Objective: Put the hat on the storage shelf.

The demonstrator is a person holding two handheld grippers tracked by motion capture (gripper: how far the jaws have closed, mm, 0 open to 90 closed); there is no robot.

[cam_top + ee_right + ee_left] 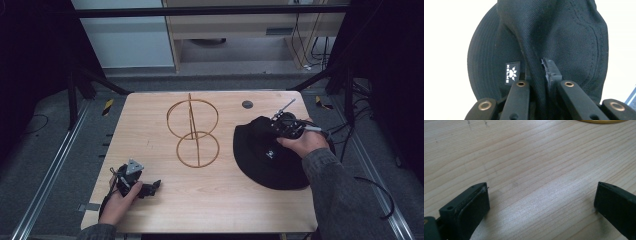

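A black bucket hat (pixel 267 160) with a small white-logo tag lies on the right side of the wooden table (pixel 225 200). My right gripper (pixel 276 126) rests on the far part of the hat, held by a hand in a grey sleeve. In the right gripper view its jaws are shut on a raised fold of the hat's (pixel 554 32) crown, the gripper (pixel 537 68) pinching the cloth. My left gripper (pixel 152 187) lies low near the table's front left corner. Its jaws stand wide open over bare wood, the gripper (pixel 541 192) holding nothing.
A gold wire stand (pixel 193 132) made of two rings and a central rod sits at the table's middle; its edge (pixel 601 121) peeks in at the top of the left gripper view. A small dark round disc (pixel 247 104) lies near the far edge. Cables trail off the right side.
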